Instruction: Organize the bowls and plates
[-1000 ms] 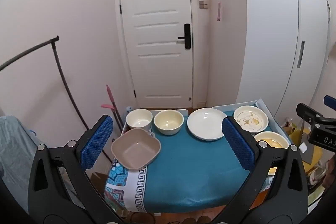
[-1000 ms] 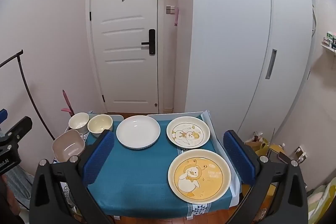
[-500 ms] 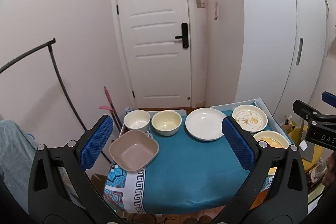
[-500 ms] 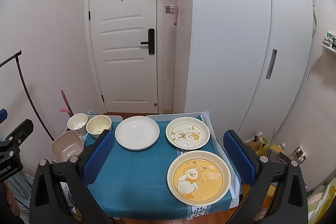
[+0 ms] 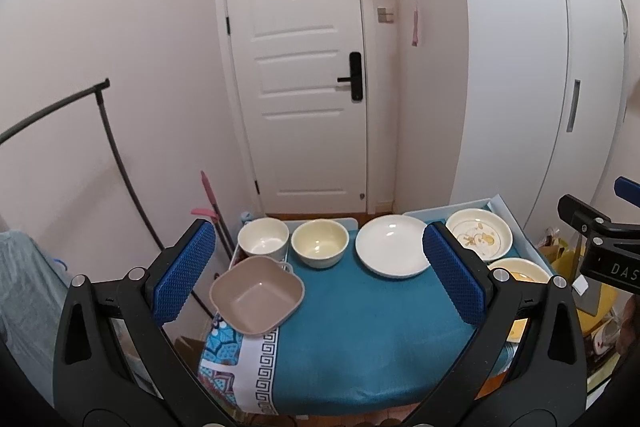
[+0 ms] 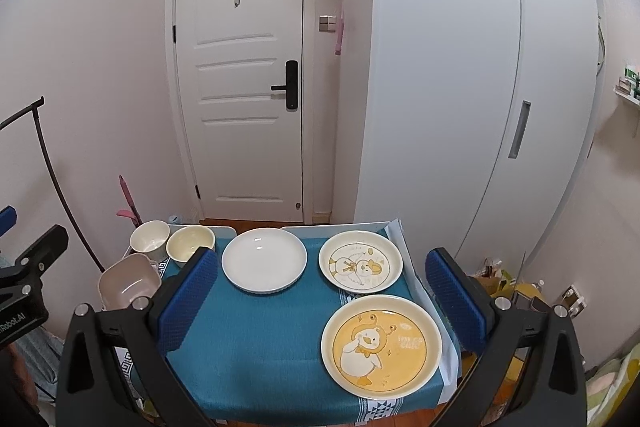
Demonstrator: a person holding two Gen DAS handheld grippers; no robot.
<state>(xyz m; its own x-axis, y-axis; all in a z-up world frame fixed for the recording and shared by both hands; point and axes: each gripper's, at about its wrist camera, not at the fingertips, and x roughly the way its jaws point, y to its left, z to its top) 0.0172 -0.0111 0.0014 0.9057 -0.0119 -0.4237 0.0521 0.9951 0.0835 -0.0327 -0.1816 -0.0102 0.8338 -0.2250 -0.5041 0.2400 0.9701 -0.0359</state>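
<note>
Both tools, left tool and right tool, are hanging released above the worktop; bowls are sitting left edge, plates right, probably pre-sorted for stacking.

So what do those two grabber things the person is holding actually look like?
Both look alike. The left gripper and right gripper each have a black, angular plastic frame with silver bolts, ending in two fingers faced with blue, bumpy-textured pads. The other tool's black body shows white lettering at each view's edge. No cables or sleeves are visible.
</note>
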